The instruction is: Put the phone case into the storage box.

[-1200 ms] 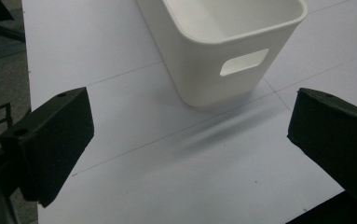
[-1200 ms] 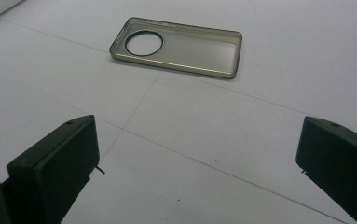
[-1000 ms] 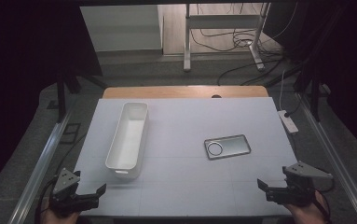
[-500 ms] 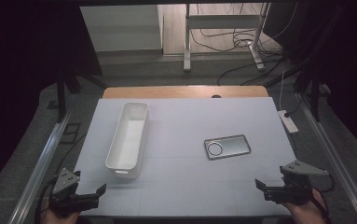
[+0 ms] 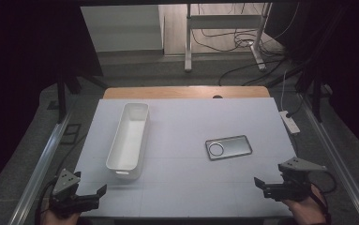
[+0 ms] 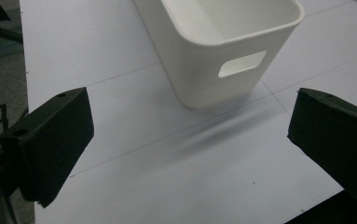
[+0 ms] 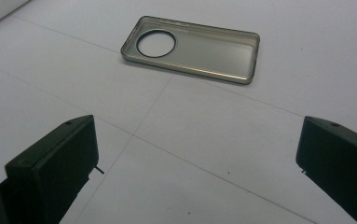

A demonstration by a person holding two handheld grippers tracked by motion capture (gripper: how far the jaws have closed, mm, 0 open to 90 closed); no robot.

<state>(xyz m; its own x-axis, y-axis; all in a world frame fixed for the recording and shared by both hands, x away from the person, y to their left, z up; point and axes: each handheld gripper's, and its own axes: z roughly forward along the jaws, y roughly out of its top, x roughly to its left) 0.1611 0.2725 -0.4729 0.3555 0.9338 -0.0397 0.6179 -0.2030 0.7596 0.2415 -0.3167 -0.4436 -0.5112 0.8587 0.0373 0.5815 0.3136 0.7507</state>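
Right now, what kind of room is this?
Probably a lab or workshop for recording: a white table with only a phone case and a bin, and loose cables on the floor behind.

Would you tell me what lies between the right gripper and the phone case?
Nothing but bare white table: the right gripper view shows an open stretch from the right gripper to the phone case.

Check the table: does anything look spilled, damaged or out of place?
Nothing stands out. The long white plastic bin stands upright and empty, and the clear grey phone case lies flat, hollow side up, apart from it.
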